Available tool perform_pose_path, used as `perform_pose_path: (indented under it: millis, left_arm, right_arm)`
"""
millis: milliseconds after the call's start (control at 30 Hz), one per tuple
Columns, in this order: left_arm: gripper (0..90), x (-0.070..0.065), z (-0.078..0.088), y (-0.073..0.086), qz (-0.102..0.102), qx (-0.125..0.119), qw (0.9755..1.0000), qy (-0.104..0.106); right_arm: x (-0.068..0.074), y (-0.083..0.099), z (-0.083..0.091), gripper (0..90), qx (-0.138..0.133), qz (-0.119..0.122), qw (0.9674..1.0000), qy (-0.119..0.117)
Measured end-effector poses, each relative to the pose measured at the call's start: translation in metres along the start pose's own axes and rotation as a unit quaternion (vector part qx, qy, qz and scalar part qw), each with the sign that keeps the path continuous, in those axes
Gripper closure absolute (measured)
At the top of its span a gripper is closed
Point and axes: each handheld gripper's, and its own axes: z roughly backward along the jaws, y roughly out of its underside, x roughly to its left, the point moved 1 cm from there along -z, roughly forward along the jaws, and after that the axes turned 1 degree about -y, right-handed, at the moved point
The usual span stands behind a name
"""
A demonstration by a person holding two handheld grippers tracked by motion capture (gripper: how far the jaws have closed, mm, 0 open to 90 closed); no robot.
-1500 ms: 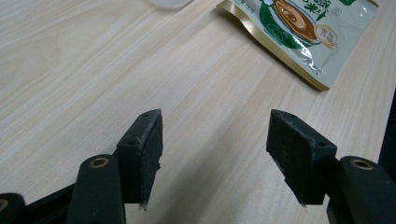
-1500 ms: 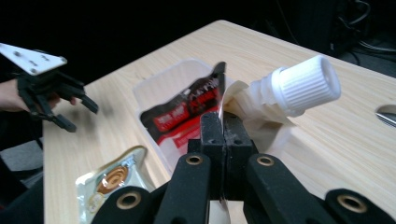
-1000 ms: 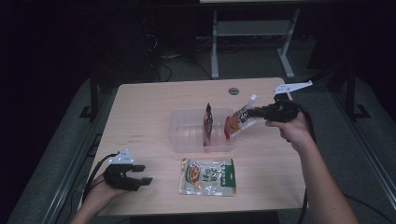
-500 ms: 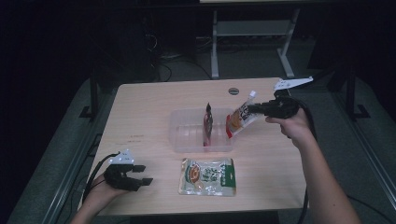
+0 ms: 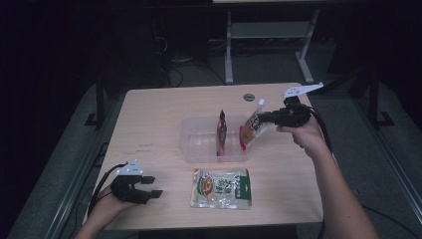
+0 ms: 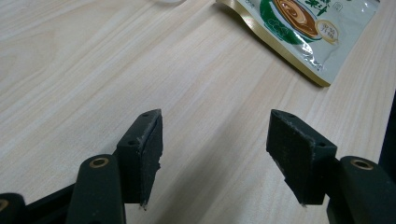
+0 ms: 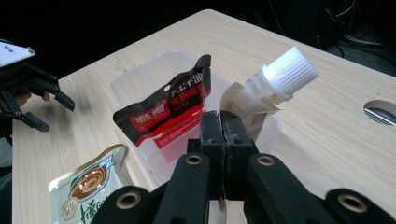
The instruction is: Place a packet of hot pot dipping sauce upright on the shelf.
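My right gripper [image 5: 264,118] is shut on the edge of a white spouted pouch [image 5: 251,128], which hangs tilted over the right end of a clear plastic container [image 5: 199,144]. In the right gripper view the jaws [image 7: 224,130] press together below the pouch's white cap [image 7: 285,72]. A red and black pouch [image 5: 221,133] [image 7: 168,109] stands upright inside the container [image 7: 135,74]. In front of the container, a green pouch [image 5: 221,187] [image 6: 303,23] lies flat on the table. My left gripper [image 5: 152,186] [image 6: 217,154] rests open and empty at the table's front left.
A round cable hole [image 5: 248,97] [image 7: 380,112] sits in the tabletop behind the container. The table's front edge runs just below the left hand. A metal stand [image 5: 268,35] and cables are on the dark floor beyond the table.
My right gripper has drifted slightly left with the spouted pouch, toward the container. The left gripper has stayed where it was.
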Motion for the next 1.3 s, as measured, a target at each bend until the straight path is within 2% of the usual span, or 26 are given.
perform_pose_path:
  millis: [367, 667, 800, 867, 900, 933, 1000, 1033, 1067, 1167, 1200, 1300]
  left_arm:
    - [35.9, 0.0, -0.001, 0.001, -0.001, 0.004, 1.0, 0.0]
    - [36.0, 0.0, -0.001, 0.002, -0.005, 0.006, 1.0, -0.001]
    - [35.9, 0.0, -0.001, 0.002, -0.008, 0.006, 0.9999, 0.0]
    - [35.9, 0.0, -0.001, 0.001, -0.009, 0.006, 0.9999, 0.0]
    - [35.9, 0.0, -0.001, 0.001, -0.009, 0.006, 0.9999, 0.0]
    - [35.9, 0.0, -0.001, 0.002, -0.009, 0.006, 0.9999, 0.0]
    - [35.9, 0.0, -0.002, 0.002, -0.009, 0.005, 0.9999, 0.002]
    - [35.9, 0.0, -0.002, 0.002, -0.009, 0.005, 0.9999, 0.002]
    - [35.8, 0.0, -0.002, 0.002, -0.012, 0.005, 0.9999, 0.002]
    - [35.2, 0.0, -0.002, 0.002, -0.016, 0.005, 0.9999, 0.0]
    - [35.0, 0.0, -0.002, 0.002, -0.021, 0.006, 0.9998, 0.001]
    - [34.7, -0.001, -0.003, 0.001, -0.023, 0.005, 0.9997, 0.0]
  right_arm:
    - [-0.002, 0.009, -0.015, 88.9, -0.014, -0.014, 0.9997, -0.01]
    - [-0.002, 0.019, -0.036, 88.6, 0.002, -0.018, 0.9998, -0.01]
    - [0.0, 0.019, -0.039, 87.1, 0.0, -0.018, 0.9998, -0.01]
    - [0.002, 0.017, -0.037, 79.6, -0.01, -0.018, 0.9997, -0.013]
    - [0.002, 0.017, -0.037, 79.6, -0.01, -0.018, 0.9997, -0.013]
    - [0.004, 0.016, -0.031, 67.3, -0.023, -0.02, 0.9995, -0.01]
    - [0.006, 0.016, -0.026, 56.8, -0.025, -0.023, 0.9994, -0.006]
    - [0.006, 0.016, -0.026, 56.8, -0.025, -0.023, 0.9994, -0.006]
    - [0.008, 0.018, -0.02, 47.5, -0.018, -0.022, 0.9996, 0.007]
    - [0.013, 0.022, -0.015, 42.8, -0.011, -0.019, 0.9997, 0.01]
    - [0.017, 0.028, -0.01, 41.4, -0.019, -0.011, 0.9997, 0.009]
    - [0.023, 0.039, -0.004, 36.8, -0.019, -0.011, 0.9996, 0.017]
